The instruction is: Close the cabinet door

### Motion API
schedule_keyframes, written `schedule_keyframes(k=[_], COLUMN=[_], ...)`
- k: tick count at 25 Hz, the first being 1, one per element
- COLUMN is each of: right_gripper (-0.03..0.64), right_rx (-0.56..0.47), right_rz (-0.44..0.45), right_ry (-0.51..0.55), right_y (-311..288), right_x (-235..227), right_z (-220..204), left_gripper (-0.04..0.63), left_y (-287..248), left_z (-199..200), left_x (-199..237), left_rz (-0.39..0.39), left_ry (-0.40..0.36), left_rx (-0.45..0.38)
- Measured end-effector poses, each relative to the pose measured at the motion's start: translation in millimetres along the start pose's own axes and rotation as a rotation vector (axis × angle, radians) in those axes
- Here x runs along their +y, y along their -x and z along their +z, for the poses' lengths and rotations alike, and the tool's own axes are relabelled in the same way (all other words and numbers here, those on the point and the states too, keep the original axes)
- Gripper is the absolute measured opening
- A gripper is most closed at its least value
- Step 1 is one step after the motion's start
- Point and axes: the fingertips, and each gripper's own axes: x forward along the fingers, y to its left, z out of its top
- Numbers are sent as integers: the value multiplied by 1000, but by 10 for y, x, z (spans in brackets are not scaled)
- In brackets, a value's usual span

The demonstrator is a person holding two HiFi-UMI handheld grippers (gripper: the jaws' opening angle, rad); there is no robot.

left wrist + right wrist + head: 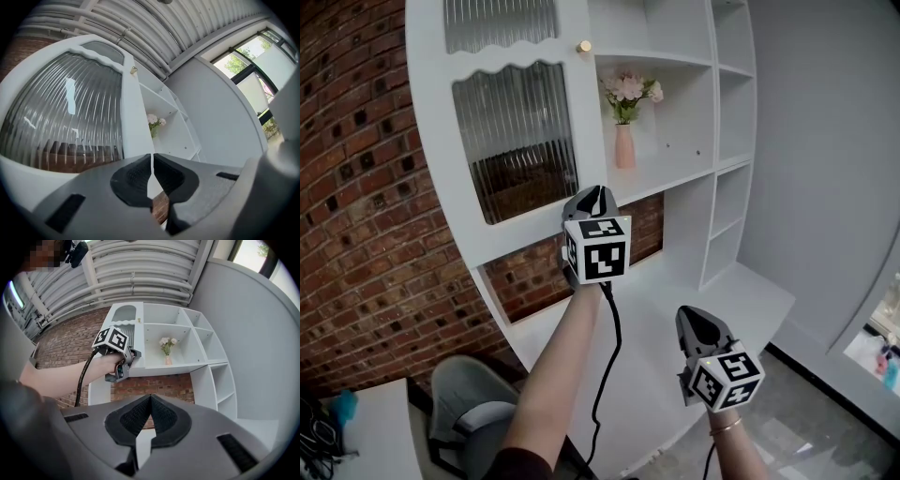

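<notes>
Two claws are both clenched shut and hold nothing. The left gripper (598,192) is up by the bottom right corner of the cabinet door (516,141), which sits flat on the cabinet's left side. The right gripper (694,314) hangs lower. Pink flowers (626,89) in a vase (624,147) stand on the shelf (675,178) just beside the door.

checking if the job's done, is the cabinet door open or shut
Shut, it seems: the cabinet door lies flush with the shelf unit in the head and right gripper views, no gap by its knob.
</notes>
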Motion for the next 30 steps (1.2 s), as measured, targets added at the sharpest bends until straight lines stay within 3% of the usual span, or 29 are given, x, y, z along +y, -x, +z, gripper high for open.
schedule_keyframes(k=[6, 13, 21, 27, 30], right_gripper=[1, 2, 1, 2, 2], right_rx=[5, 3, 27, 50, 65], right_rz=[7, 11, 18, 90, 134], right_ry=[-1, 13, 35, 7, -17], right_y=[-47, -134, -98, -131, -105], right_x=[10, 40, 1, -199, -244], right_z=[21, 71, 24, -56, -76], left_gripper=[26, 26, 26, 26, 26], left_y=[28, 1, 39, 156, 333], left_z=[63, 49, -110, -330, -441], left_x=[-79, -84, -171, -337, -464], left_rz=[-16, -13, -23, 1, -11], left_ry=[19, -27, -29, -33, 8], left_rx=[0, 31, 71, 91, 99])
